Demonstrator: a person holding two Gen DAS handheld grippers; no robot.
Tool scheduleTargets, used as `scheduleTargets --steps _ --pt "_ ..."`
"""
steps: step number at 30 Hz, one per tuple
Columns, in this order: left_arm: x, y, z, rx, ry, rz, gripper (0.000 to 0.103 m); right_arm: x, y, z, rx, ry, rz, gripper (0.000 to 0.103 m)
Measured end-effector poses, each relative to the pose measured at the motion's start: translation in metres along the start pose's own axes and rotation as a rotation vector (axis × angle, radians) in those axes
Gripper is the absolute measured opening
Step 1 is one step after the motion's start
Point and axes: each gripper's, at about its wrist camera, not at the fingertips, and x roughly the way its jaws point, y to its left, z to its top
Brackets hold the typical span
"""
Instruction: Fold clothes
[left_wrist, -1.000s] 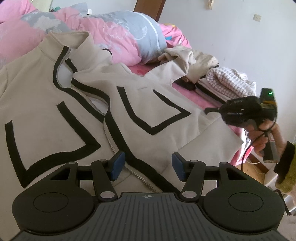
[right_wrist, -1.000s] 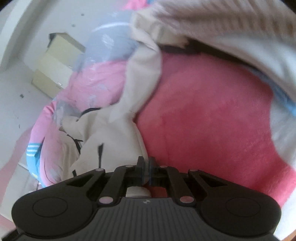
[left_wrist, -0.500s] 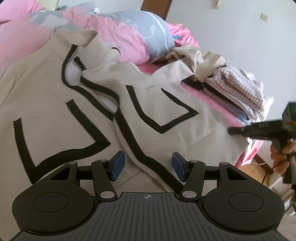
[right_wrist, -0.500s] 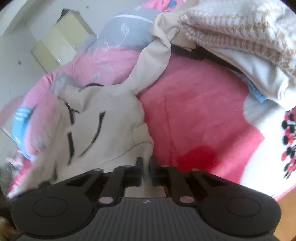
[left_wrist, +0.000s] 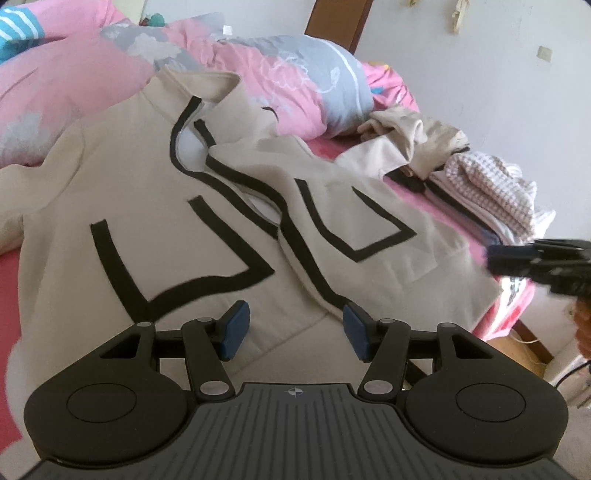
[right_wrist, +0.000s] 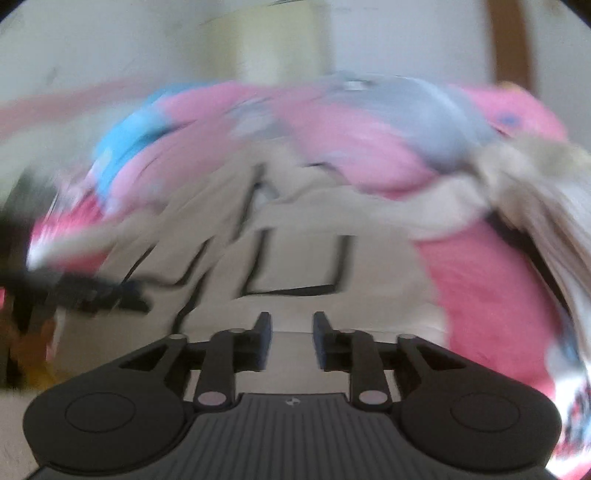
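A beige zip jacket with black trim (left_wrist: 155, 206) lies face up across the pink bed, collar toward the pillows, its right sleeve trailing toward the clothes pile. My left gripper (left_wrist: 295, 334) hovers open over the jacket's lower hem near the zip, nothing between its blue pads. In the right wrist view, heavily blurred, the same jacket (right_wrist: 295, 258) lies ahead of my right gripper (right_wrist: 291, 339), which stands open and empty above the hem. The right gripper (left_wrist: 532, 258) also shows at the right edge of the left wrist view, past the jacket's side.
Pink and grey quilts (left_wrist: 280, 77) are heaped at the head of the bed. A stack of folded clothes (left_wrist: 491, 192) with a checked top sits at the right. The bed edge (left_wrist: 513, 314) drops off to the floor at the right.
My right gripper has opened and swung around from the pink bedspread to face the jacket. The left gripper drifted slightly along the hem, staying open.
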Motion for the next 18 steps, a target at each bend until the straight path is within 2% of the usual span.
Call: scheduleTargets --steps 3,11,15,18 --pt "0.004 -0.002 0.004 0.008 -0.011 -0.016 0.056 0.023 0.03 0.012 -0.105 0.053 0.008 0.029" --pt "0.038 0.004 0.015 -0.004 -0.02 -0.057 0.056 0.107 0.046 0.101 -0.149 0.07 0.027 0.031" --pt "0.048 0.009 0.009 -0.014 -0.021 -0.089 0.056 0.175 0.072 0.137 -0.293 0.089 -0.003 0.031" --pt "0.05 0.012 0.004 -0.011 -0.043 -0.113 0.056 0.232 0.078 0.155 -0.328 0.126 -0.045 0.031"
